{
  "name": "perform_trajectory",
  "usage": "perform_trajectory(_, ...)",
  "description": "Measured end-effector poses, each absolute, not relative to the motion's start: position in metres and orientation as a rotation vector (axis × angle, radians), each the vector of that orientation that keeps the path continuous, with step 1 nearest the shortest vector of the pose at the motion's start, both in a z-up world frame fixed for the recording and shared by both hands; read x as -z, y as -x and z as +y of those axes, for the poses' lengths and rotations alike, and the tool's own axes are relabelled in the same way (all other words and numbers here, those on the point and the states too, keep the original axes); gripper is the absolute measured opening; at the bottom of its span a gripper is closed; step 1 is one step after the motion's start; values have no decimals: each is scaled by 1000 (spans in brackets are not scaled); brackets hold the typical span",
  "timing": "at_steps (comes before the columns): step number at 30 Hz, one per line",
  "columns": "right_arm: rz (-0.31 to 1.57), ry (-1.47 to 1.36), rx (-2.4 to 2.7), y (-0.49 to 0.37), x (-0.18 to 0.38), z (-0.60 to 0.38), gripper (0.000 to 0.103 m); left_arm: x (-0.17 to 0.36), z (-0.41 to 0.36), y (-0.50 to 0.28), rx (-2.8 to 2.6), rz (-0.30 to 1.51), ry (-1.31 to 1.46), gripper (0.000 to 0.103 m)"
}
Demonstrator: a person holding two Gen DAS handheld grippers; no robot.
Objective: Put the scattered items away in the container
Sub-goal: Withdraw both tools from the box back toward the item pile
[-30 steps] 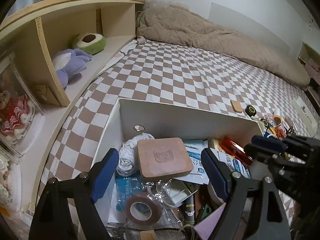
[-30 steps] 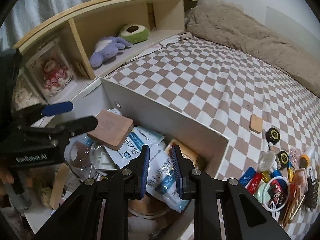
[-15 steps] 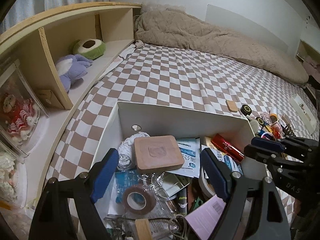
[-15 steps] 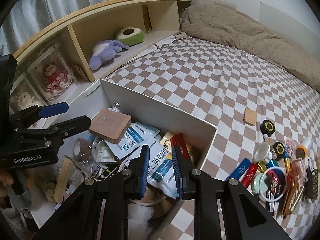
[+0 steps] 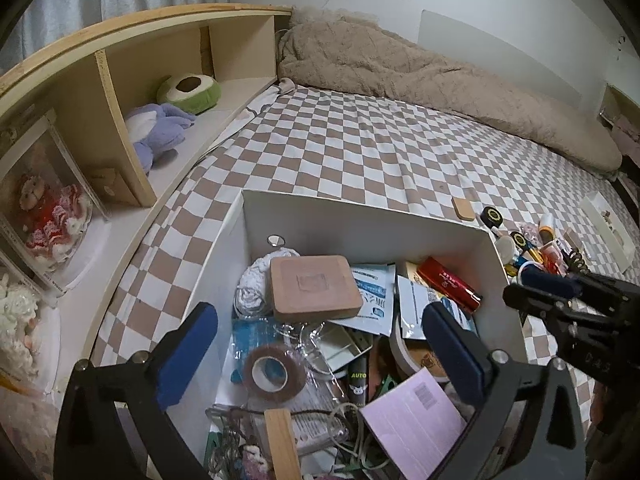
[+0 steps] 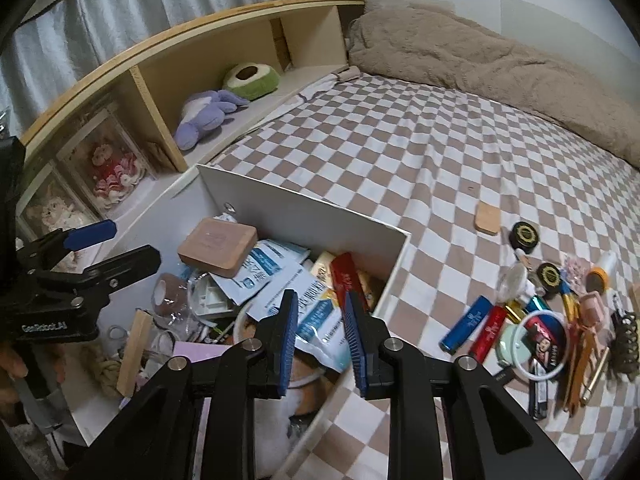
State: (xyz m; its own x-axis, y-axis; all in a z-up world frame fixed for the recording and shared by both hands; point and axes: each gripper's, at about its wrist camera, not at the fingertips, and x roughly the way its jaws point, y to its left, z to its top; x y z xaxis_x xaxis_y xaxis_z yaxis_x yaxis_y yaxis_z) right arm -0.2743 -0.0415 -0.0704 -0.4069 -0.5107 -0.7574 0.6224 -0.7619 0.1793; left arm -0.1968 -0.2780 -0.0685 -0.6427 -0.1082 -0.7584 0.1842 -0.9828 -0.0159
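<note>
Both grippers hang over the crammed white box on the checked bed.

The left gripper (image 5: 320,344) is spreading wide, nothing between its pads; low in its view lie a pink case (image 5: 314,288) and a tape roll (image 5: 274,374). The right gripper (image 6: 322,336) is opening, empty, over the box (image 6: 304,208). Loose cosmetics (image 6: 536,320) still lie on the bed (image 6: 400,128) at the frame's right.

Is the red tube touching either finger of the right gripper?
Apart. The right wrist view shows the red tube lying in the box, beyond the opening fingers of the right gripper, nothing between them.
</note>
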Motion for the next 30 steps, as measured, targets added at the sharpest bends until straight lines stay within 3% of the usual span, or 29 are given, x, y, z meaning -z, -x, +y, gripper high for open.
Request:
perform_trajectory(1, 178, -1104, 2192, 273, 70, -40, 103, 68, -277, 196, 2705, 132, -1239, 103)
perform_trajectory(30, 182, -1023, 2253, 258, 52, -8, 103, 39, -249, 175, 2706, 105, -1187, 103)
